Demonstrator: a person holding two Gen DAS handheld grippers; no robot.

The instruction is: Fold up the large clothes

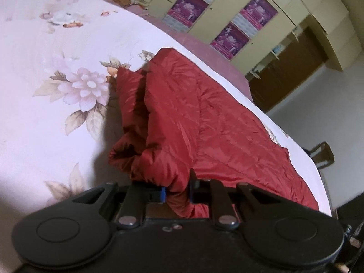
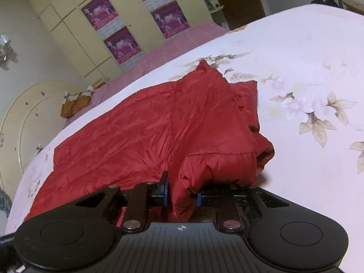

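Left wrist view: the left gripper (image 1: 177, 193) is clamped on a bunched fold of a red quilted jacket (image 1: 193, 113), the fabric squeezed between its blue-tipped fingers (image 1: 163, 193). The jacket lies spread on a bed sheet (image 1: 45, 68) of pale pink printed with flowers and leaves, near the sheet's edge; one part rises from the sheet toward the grip, forming a raised ridge with a dark hollow beside it. Beyond the bed stands a cream wardrobe (image 1: 284, 4) bearing purple posters (image 1: 188, 9). Right wrist view: the right gripper (image 2: 182, 196) likewise pinches a gathered edge of the jacket (image 2: 136, 125) between its fingers (image 2: 165, 191), the cloth lifted into a peak above the sheet (image 2: 295, 56). The same wardrobe (image 2: 68, 22) and posters (image 2: 100, 11) appear behind, with a pink cover (image 2: 159, 54) along the bed's far side.
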